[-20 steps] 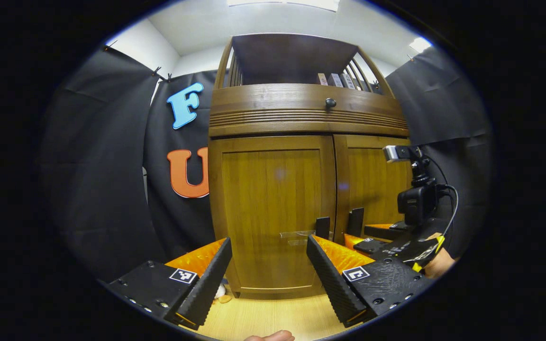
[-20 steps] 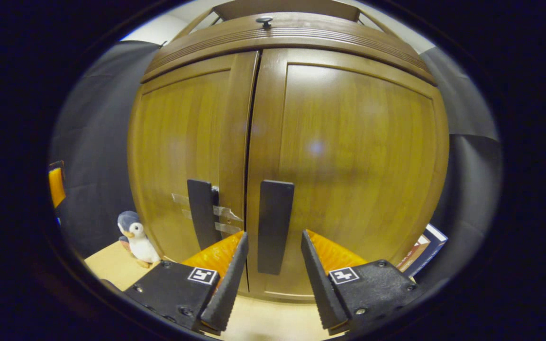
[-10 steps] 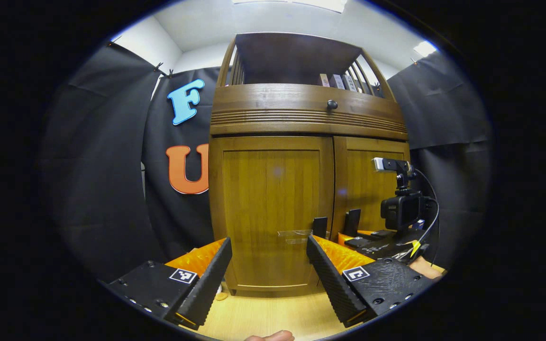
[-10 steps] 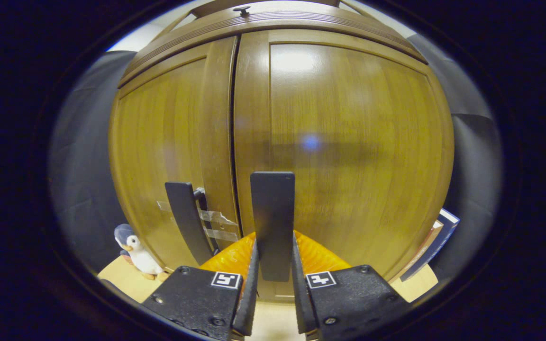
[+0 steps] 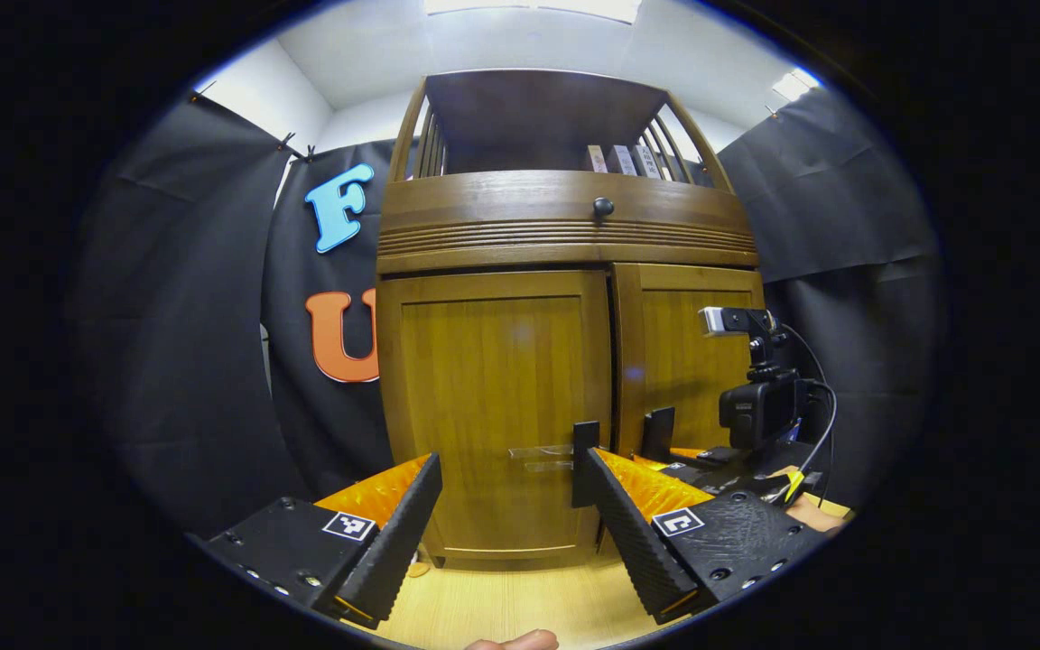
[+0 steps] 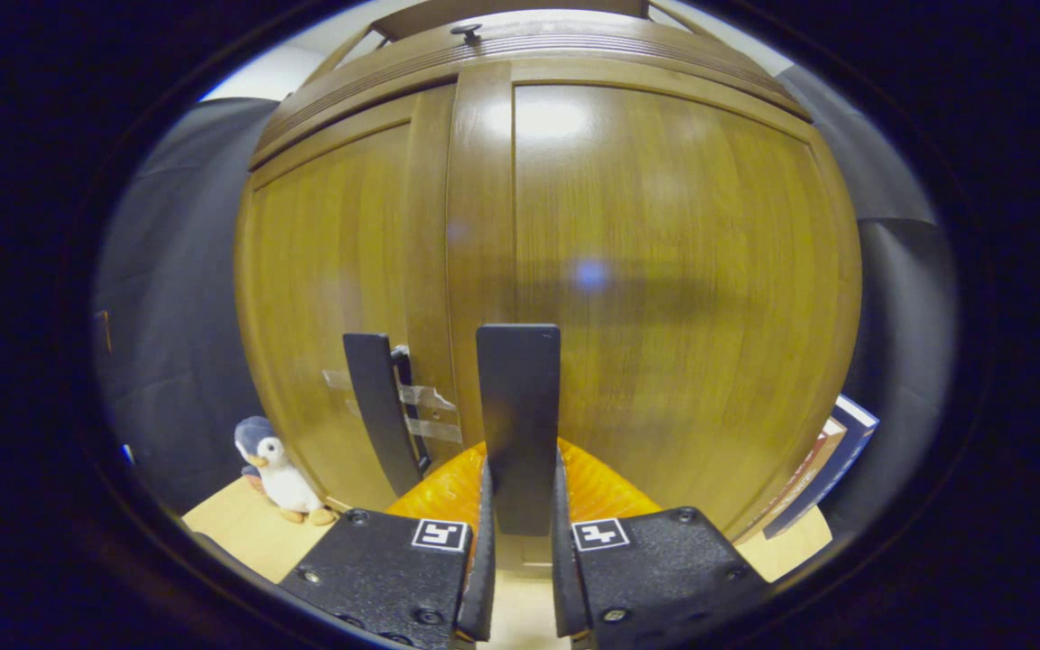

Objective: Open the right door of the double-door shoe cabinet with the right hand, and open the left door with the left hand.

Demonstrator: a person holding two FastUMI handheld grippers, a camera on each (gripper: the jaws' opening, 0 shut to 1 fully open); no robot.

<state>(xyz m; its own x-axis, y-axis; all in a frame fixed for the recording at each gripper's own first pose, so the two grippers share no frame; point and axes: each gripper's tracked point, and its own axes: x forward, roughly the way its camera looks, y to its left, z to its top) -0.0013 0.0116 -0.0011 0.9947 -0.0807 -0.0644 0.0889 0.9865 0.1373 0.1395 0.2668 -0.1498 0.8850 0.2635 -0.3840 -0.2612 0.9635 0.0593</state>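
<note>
We see the right gripper (image 6: 520, 578) with jaws clamped on the right door's handle (image 6: 518, 424). Our left gripper (image 5: 511, 524) waits with jaws wide, short of the left door's handle (image 5: 584, 450) on the cabinet (image 5: 493, 415).

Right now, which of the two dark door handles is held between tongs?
The right door's handle: the right tongs are closed on it. The left door's handle stands free, with tape beside it.
</note>
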